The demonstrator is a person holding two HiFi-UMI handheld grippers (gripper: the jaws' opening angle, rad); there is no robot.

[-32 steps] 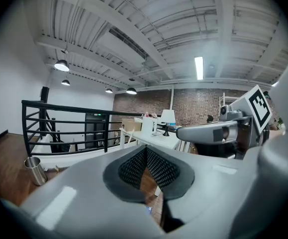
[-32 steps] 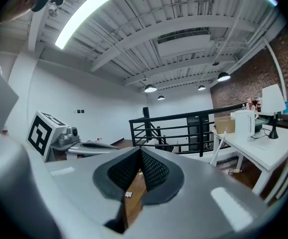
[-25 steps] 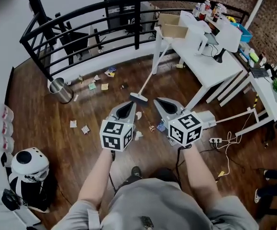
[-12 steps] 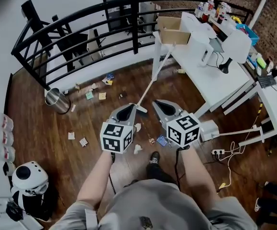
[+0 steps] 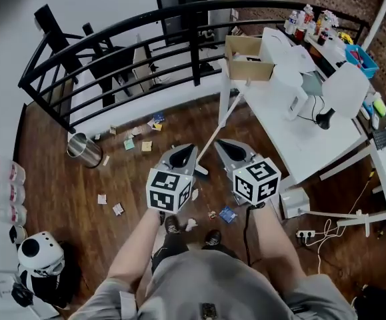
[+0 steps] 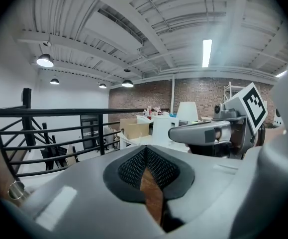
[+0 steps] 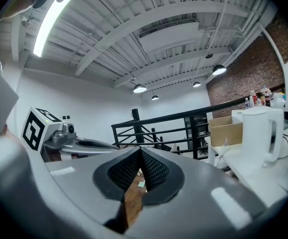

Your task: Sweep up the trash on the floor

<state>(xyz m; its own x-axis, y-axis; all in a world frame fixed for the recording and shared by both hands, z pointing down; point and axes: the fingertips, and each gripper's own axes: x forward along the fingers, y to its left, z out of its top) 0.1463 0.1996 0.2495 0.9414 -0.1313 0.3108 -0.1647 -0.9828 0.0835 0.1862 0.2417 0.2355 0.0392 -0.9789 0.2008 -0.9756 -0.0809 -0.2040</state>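
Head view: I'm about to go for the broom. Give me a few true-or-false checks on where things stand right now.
1. The left gripper and right gripper are both shut and empty. True.
2. The broom lies flat on the floor. False: its head is on the floor and its handle leans up against the table.
3. Scraps lie on the floor between the bin and the broom. True.
4. The box sits on the floor. False: it is on the table's corner.
5. The bin is right of the table. False: it is far to its left.
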